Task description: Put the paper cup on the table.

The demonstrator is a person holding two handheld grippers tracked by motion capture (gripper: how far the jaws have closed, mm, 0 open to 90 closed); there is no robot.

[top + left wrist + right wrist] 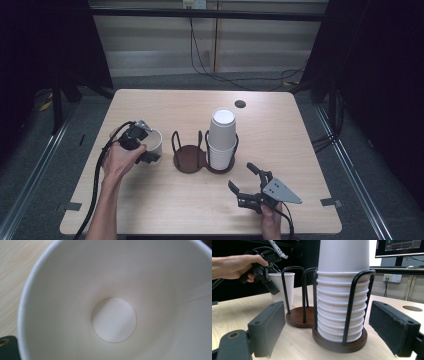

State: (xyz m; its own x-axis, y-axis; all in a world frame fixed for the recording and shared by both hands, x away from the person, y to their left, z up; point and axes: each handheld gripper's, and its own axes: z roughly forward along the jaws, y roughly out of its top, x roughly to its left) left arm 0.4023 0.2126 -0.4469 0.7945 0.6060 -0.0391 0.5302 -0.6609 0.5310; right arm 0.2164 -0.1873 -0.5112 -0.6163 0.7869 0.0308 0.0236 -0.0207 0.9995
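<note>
A white paper cup (156,142) stands upright on the table left of a two-place wire cup holder (190,160). My left gripper (148,151) reaches over the cup's near rim, with the cup wall between its jaws. In the right gripper view one jaw lies against the outside of this cup (284,287); I cannot see if the pads press on it. The left gripper view looks straight down into the empty cup (113,320). A stack of upturned cups (221,140) fills the holder's right place. My right gripper (241,176) rests open in front of the stack (342,302).
The holder's left place (298,317) has nothing in it. A round hole (240,104) lies in the tabletop behind the stack. Bare tabletop (165,200) lies at the front, between the two arms.
</note>
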